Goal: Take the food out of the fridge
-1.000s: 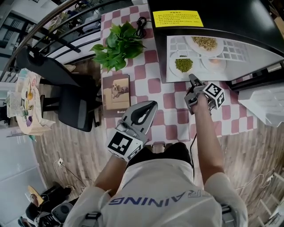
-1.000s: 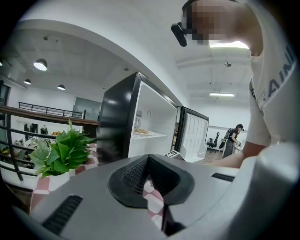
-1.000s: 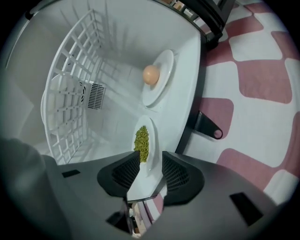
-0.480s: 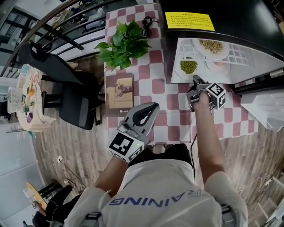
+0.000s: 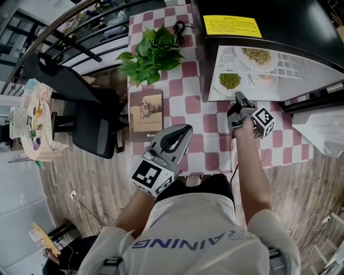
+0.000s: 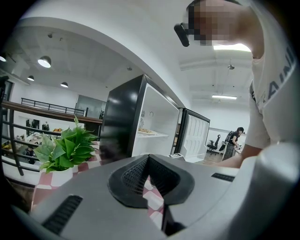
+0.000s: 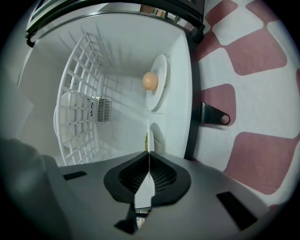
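The small fridge stands open on the checked tablecloth. On its white shelf lie a plate of green food, a plate of pale grains and a plate with an egg. My right gripper is at the near rim of the green-food plate. Its jaws have just been closing, and in the right gripper view they pinch that plate's thin white rim edge-on. The egg lies on its plate further in. My left gripper hangs over the table's near edge, shut and holding nothing.
A potted green plant and a brown book lie left of the fridge. A black cable lies at the table's far end. The fridge door swings out at the right. A black chair stands left of the table.
My right gripper's jaws have shut on the green-food plate's rim, and its marker cube has rolled a little. The left gripper has stayed put.
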Tool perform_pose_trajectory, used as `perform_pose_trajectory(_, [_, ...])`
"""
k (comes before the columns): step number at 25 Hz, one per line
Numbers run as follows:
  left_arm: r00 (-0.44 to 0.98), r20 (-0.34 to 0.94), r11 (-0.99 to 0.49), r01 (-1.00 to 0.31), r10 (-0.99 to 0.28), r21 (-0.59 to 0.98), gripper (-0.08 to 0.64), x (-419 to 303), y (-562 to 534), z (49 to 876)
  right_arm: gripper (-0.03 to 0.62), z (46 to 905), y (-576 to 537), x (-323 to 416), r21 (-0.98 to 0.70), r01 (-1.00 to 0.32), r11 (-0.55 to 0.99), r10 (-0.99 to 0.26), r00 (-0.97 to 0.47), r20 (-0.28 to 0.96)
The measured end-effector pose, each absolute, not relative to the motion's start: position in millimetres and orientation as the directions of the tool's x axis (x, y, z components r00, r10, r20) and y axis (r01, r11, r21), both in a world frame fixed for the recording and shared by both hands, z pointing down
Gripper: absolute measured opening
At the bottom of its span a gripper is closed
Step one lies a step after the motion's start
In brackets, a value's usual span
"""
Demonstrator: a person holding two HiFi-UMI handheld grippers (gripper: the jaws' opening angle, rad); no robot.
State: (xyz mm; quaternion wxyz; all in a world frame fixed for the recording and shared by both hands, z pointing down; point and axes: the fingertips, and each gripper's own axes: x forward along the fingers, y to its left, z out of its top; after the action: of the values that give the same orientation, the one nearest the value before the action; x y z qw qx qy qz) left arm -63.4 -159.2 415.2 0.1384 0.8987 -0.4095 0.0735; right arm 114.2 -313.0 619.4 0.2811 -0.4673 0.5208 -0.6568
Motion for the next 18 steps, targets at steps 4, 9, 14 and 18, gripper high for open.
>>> perform_pose_trajectory(4, [0.675, 0.237, -0.648, -0.737, -0.698, 0.192, 0.009, -57.2, -155.6, 411.9, 0.025, 604.4, -299.4, 123.0, -0.964, -0.114, -0.241, -0.874, -0.405, 0.267])
perform_pose_trajectory(9, [0.720, 0.234, -0.700, -0.692, -0.654, 0.176, 0.008, -42.4, -149.7, 408.1, 0.025, 583.7, -272.0, 140.9, -0.978, -0.092, -0.189, -0.902, -0.377, 0.210])
perform_pose_trajectory(14, [0.778, 0.229, -0.770, -0.622, -0.586, 0.144, 0.009, -17.3, -145.2, 405.3, 0.025, 570.2, -233.5, 170.7, -0.983, -0.083, -0.166, -0.931, -0.316, 0.184])
perform_pose_trajectory(18, [0.832, 0.223, -0.826, -0.544, -0.509, 0.146, 0.008, 10.0, -138.6, 405.0, 0.025, 570.9, -193.8, 200.4, -0.980, -0.101, -0.171, -0.946, -0.259, 0.192])
